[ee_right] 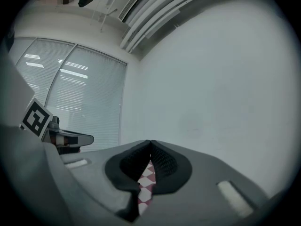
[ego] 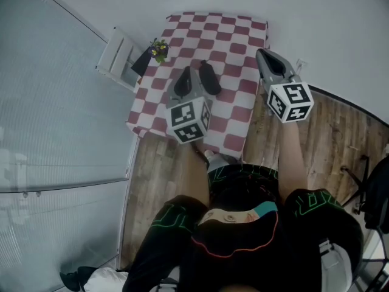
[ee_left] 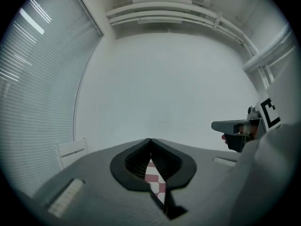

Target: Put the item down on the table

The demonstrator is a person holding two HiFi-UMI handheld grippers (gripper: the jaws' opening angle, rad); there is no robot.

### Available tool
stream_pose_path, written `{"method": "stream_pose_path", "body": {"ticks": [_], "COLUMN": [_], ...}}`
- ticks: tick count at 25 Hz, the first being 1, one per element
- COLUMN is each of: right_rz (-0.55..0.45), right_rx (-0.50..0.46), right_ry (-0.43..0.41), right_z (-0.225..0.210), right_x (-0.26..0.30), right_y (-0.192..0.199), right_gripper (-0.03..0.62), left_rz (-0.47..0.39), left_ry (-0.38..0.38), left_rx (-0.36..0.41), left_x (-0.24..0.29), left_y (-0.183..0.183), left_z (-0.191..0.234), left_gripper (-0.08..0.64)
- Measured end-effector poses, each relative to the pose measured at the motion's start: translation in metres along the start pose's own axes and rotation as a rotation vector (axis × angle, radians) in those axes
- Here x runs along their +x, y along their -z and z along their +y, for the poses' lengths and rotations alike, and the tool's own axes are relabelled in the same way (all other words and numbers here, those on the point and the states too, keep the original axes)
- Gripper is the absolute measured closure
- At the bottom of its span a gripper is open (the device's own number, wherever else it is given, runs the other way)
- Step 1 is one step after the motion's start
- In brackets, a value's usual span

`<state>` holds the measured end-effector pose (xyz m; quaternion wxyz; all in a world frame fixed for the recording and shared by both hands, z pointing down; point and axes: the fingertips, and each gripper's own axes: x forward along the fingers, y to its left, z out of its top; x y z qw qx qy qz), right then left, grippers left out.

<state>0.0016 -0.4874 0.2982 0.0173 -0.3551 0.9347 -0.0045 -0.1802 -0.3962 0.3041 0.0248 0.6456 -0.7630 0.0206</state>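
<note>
A table under a red-and-white checked cloth stands in front of me. A small pot of yellow and purple flowers sits at its left edge. My left gripper hovers over the middle of the cloth. Its black pads meet at the tip with nothing between them, and only the cloth shows through the gap below. My right gripper hangs at the table's right edge, also shut and empty. Each gripper shows in the other's view: the right gripper and the left gripper.
A white chair stands against the table's left side, beside a wall of blinds. The person's knees are close to the table's near edge, on a wooden floor. A black stand is at the far right.
</note>
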Motion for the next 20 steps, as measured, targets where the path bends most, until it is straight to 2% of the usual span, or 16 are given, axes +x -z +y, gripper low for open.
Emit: {"method": "stream_pose_path", "body": {"ticks": [7,20], "right_rz": [-0.013,-0.012], "right_rx": [-0.011,-0.013], "right_ry": [0.01,0.003], "right_z": [-0.001,0.005], "right_x": [-0.001,0.005], "right_y": [-0.005,-0.003], "right_gripper": [0.589,0.589], "left_rz": [-0.001,0.021], "left_ry": [0.048,0.046], "left_rx": [0.0,-0.008], "left_x": [0.007,0.01], "left_y": [0.001,0.009], "left_z": [-0.012,-0.002], "left_gripper": [0.551,0.551]}}
